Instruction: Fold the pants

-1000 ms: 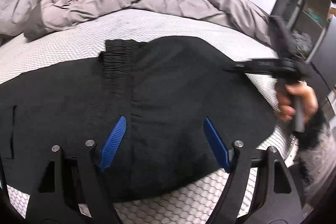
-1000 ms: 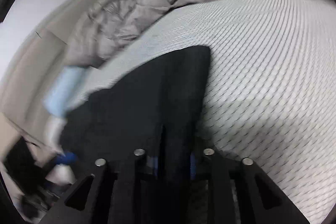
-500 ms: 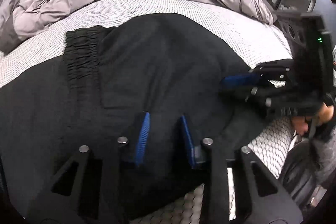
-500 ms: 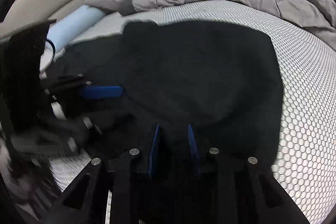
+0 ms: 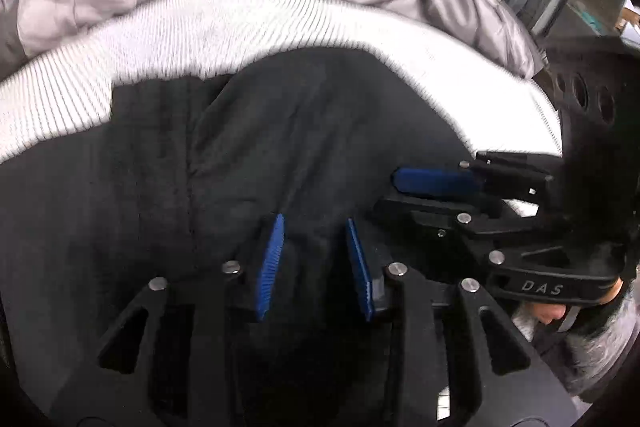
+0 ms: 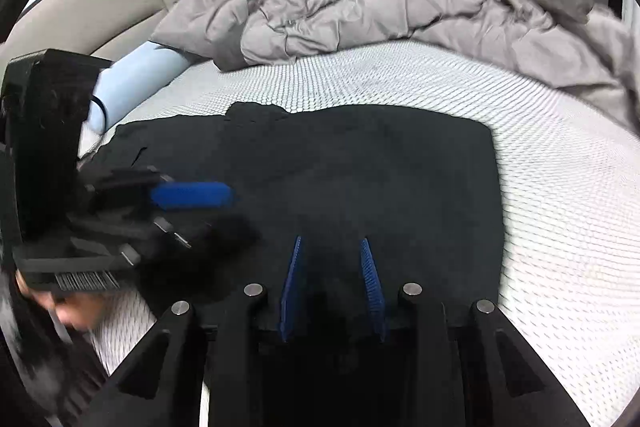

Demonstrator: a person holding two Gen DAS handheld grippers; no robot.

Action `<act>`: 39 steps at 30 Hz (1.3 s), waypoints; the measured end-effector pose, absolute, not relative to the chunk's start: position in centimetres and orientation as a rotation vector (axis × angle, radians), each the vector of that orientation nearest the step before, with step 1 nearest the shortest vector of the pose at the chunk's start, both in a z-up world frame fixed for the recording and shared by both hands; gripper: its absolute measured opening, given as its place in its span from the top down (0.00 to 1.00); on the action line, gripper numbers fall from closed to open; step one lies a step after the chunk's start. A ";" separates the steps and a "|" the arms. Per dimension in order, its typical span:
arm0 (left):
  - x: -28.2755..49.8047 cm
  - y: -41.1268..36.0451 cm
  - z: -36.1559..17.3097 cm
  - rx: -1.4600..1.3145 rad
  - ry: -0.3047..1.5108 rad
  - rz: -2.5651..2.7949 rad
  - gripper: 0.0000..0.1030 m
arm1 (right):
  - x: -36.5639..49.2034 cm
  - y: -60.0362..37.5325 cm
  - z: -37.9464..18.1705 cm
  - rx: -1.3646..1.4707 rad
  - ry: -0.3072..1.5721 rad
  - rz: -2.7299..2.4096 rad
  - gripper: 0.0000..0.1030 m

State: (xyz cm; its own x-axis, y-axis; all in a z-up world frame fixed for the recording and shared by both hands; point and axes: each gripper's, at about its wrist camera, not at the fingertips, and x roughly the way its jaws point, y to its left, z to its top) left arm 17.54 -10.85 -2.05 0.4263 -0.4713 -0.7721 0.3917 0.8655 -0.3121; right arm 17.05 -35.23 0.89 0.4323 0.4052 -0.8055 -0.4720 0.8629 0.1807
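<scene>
We found the black pants (image 6: 360,167) lying flat on the white mesh-patterned mattress (image 6: 560,227), folded over with a straight edge toward 3 o'clock in the right wrist view. In the left wrist view the gathered waistband (image 5: 152,115) sat at 10 o'clock.

The left gripper (image 5: 316,259) stood at 6 o'clock over the dark cloth, blue pads narrowly apart with a ridge of fabric between them; we could not tell whether the pads pressed it. Its jaws had closed within the last second.

The right gripper (image 6: 332,283) pointed down onto the pants, its jaws just opening, a gap visible between the pads over the fabric; grip uncertain.

A crumpled grey duvet (image 6: 380,7) lay at 12 o'clock, a pale blue bolster (image 6: 136,83) at 10 o'clock.
</scene>
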 end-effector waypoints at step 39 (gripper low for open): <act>25.9 -8.5 -0.5 -0.151 0.967 -0.411 0.66 | 27.4 -30.6 1.0 -0.063 0.984 0.518 0.59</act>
State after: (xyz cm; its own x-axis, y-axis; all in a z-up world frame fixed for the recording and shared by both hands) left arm 25.92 -8.54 -0.51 0.4978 -0.4045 -0.7672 0.2713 0.9128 -0.3053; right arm 27.43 -30.58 1.03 0.4430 0.3893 -0.8076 -0.4455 0.8773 0.1785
